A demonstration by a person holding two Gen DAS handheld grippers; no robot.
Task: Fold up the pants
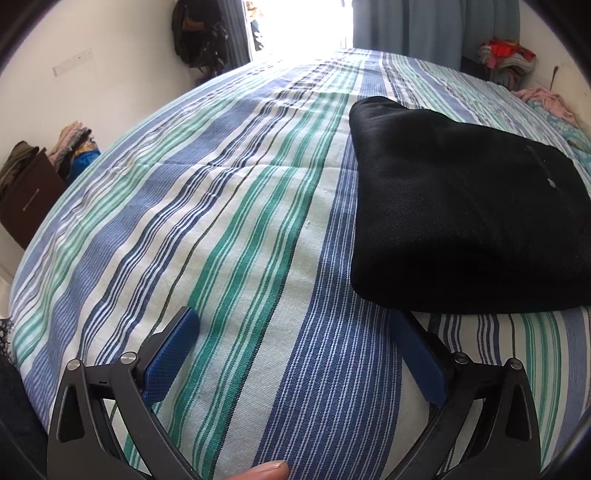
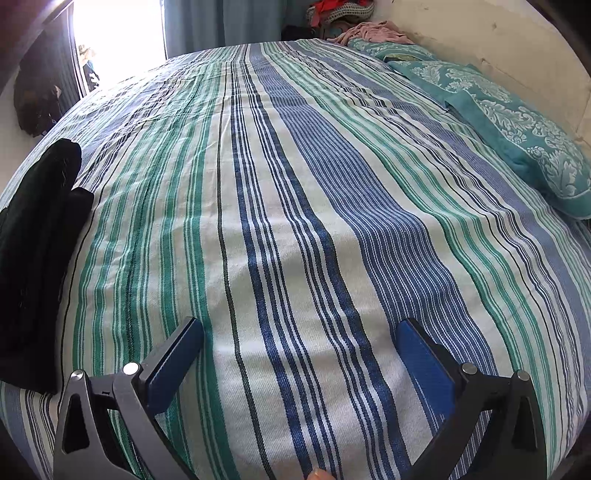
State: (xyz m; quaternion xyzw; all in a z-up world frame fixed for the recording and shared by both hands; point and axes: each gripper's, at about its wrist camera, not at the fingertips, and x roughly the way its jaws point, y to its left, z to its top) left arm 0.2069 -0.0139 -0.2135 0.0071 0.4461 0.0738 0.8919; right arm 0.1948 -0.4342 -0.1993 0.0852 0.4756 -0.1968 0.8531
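Black pants (image 1: 465, 210) folded into flat bundle on striped bed (image 1: 221, 221). Left gripper (image 1: 291, 328) and right gripper (image 2: 301, 334): fingers spread, holding nothing.

The black pants (image 1: 469, 218) run out past the right edge; in the right wrist view, their left part (image 2: 33, 258) is cut off.

Light: daylight from the window (image 1: 306, 26), far ahead of the left tongs (image 1: 291, 339), blown out to white.
Glare: washes the bed (image 1: 258, 221) stripes nearest it.
Shadows: soft; pants (image 1: 461, 206) read near solid black.
Distortion: fisheye bulges the bed; dark vignette at corners.
Focus: sharp near both tongs, softer at edges.
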